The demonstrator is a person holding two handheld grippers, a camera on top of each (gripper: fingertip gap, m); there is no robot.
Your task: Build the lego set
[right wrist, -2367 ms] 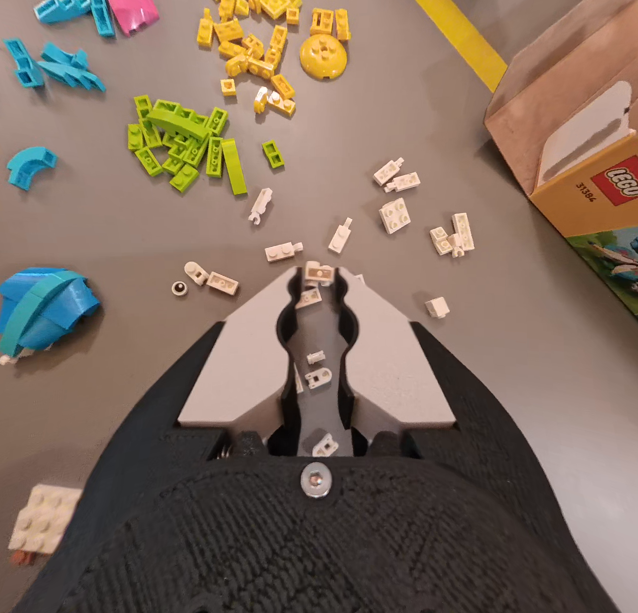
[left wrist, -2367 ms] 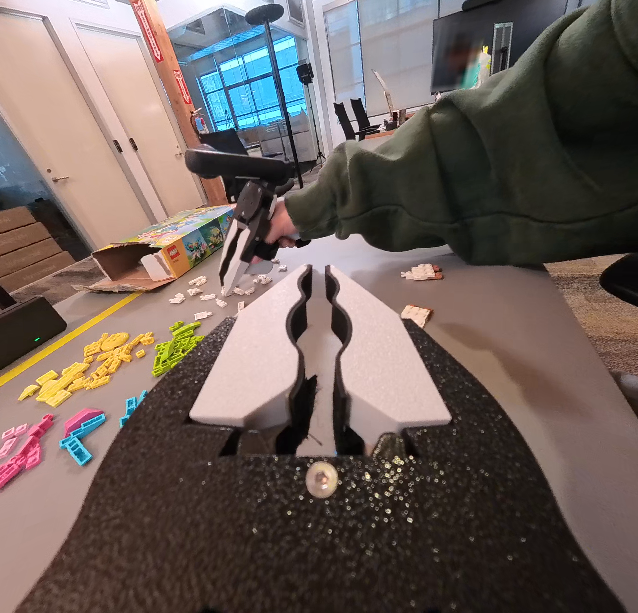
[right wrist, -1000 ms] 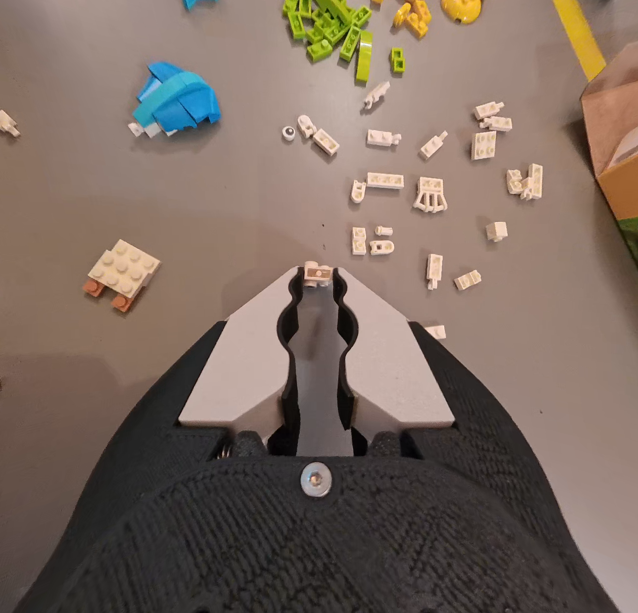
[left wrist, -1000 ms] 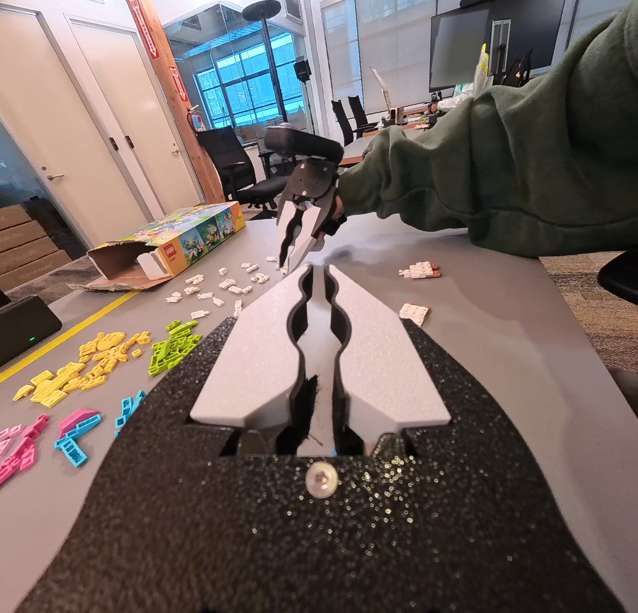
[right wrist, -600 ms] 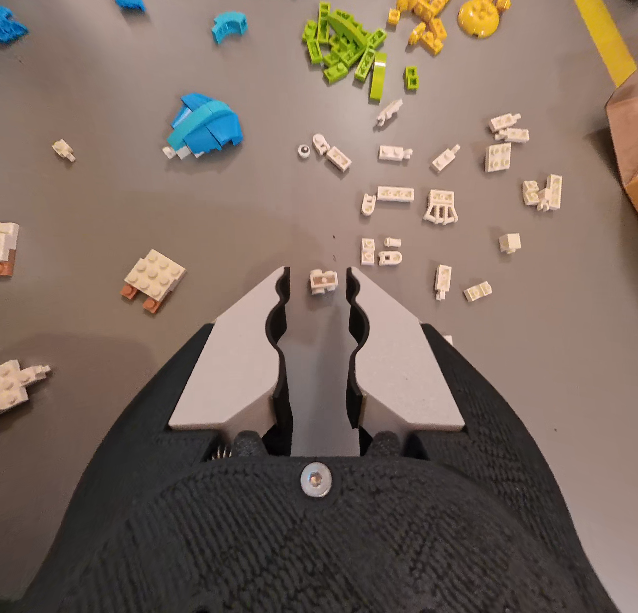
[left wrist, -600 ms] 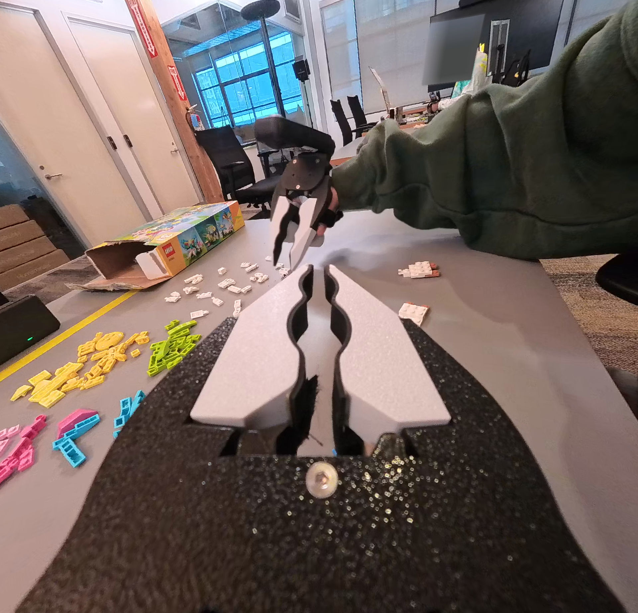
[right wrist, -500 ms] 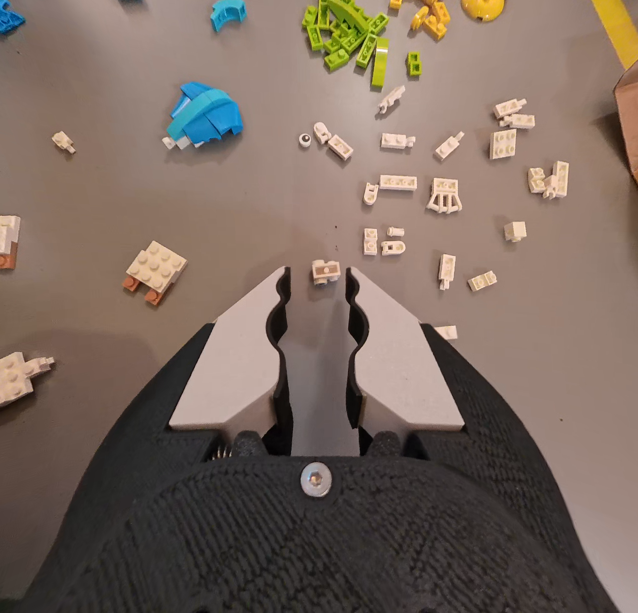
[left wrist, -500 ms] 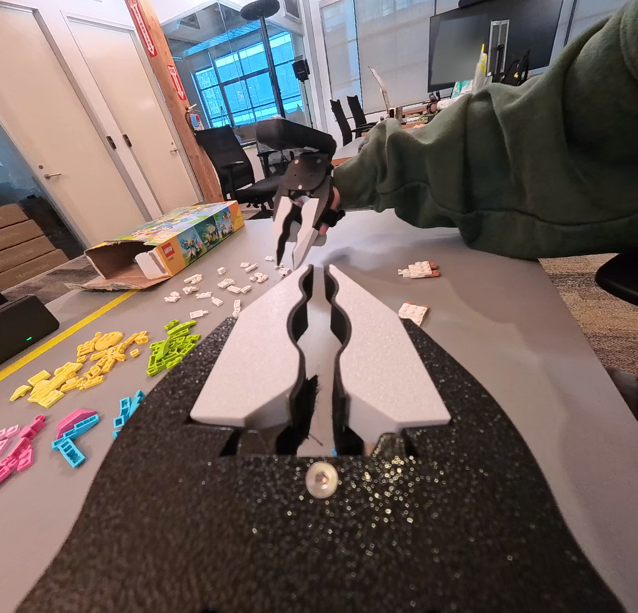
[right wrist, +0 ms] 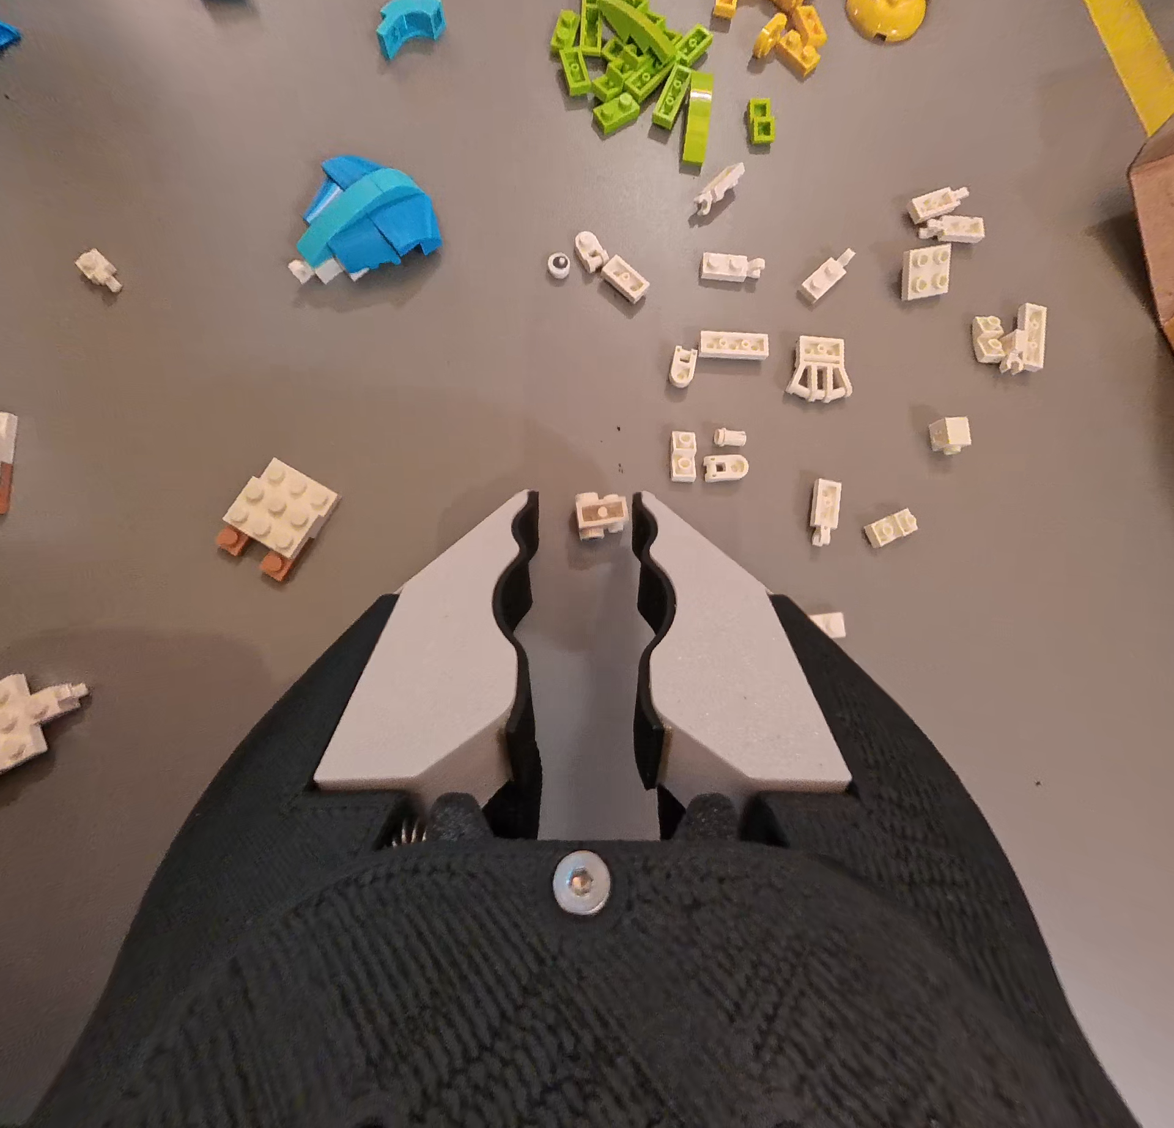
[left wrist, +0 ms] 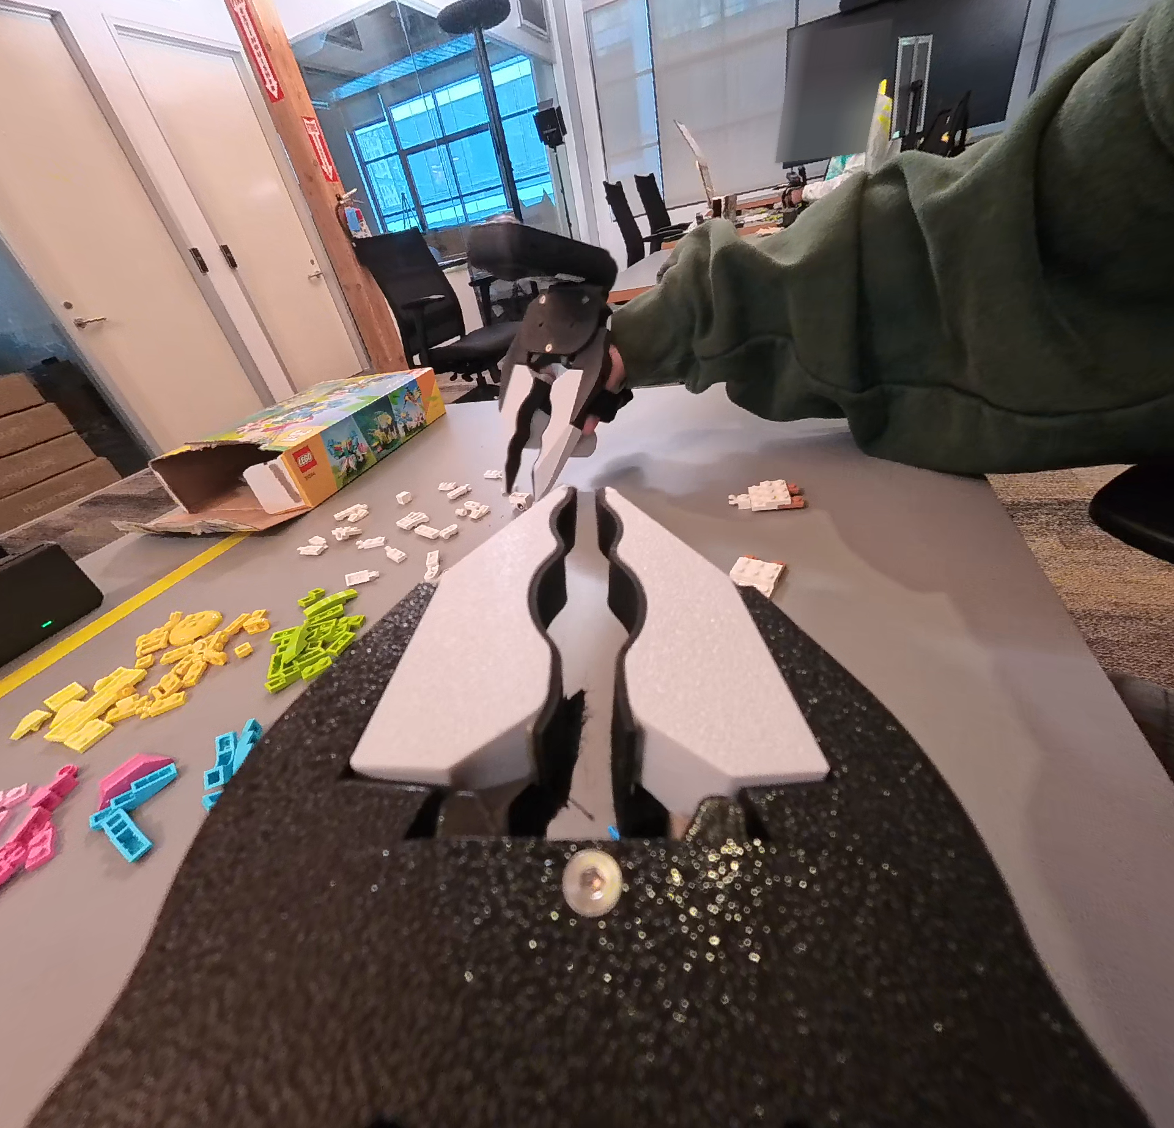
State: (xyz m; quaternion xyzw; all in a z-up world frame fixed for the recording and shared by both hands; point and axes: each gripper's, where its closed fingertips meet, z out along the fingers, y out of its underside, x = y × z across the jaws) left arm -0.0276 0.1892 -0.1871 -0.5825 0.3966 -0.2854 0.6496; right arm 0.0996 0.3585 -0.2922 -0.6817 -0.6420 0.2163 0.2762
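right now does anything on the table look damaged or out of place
The toy box is torn open at its near end, its cardboard edge ragged. One small white piece lies apart from the other white pieces, between the open right gripper fingertips.

The right gripper [right wrist: 584, 506], low in the centre of its own view, has its jaws spread over a small white brick [right wrist: 600, 516] that lies flat on the grey table [right wrist: 445, 398], with a gap between the brick and each pad. Scattered white pieces [right wrist: 819, 366] lie to the upper right of it. The left gripper [left wrist: 586, 497] points across the table at mid-frame, its fingers nearly together with nothing between them.
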